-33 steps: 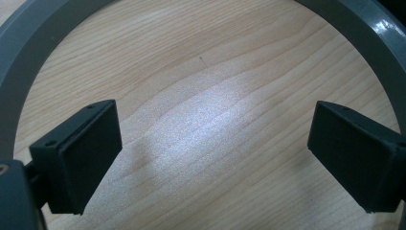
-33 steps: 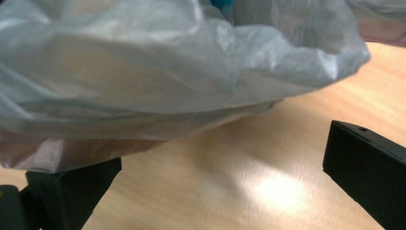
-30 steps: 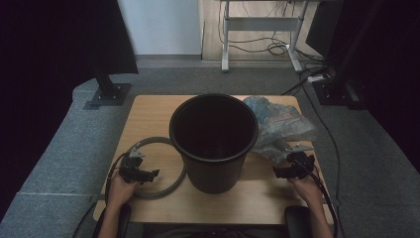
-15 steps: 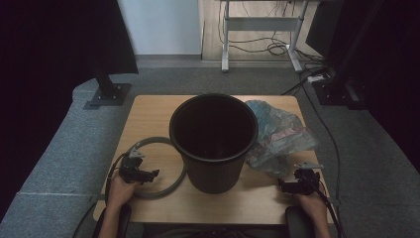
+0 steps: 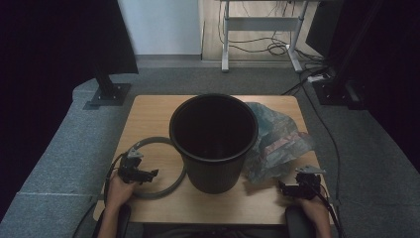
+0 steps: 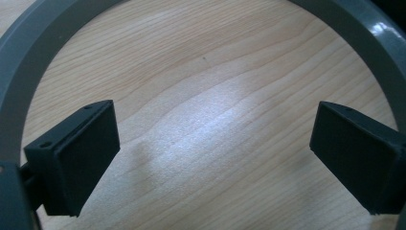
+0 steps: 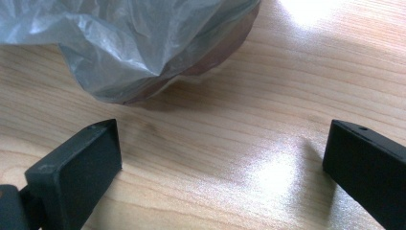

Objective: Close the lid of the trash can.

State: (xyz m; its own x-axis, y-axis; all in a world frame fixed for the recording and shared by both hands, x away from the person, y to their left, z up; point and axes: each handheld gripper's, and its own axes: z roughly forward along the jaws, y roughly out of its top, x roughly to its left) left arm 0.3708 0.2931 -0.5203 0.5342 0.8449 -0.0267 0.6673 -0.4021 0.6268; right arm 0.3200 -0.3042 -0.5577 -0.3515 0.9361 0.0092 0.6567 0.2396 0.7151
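With both the left tool (image 5: 152, 173) and right tool (image 5: 281, 186) spread wide, the thin bag (image 5: 277, 141) could be snagged and the bin (image 5: 214, 144) tipped.

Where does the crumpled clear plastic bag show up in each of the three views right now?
High view: crumpled clear plastic bag lies on the light wooden table, right of the black plastic bucket, ahead of the right hand-held gripper.
Left gripper view: not in it; the grey plastic ring arcs around the open jaws.
Right gripper view: bag at upper left, beyond the open jaws.
Shared landmark: the wooden tabletop grain.
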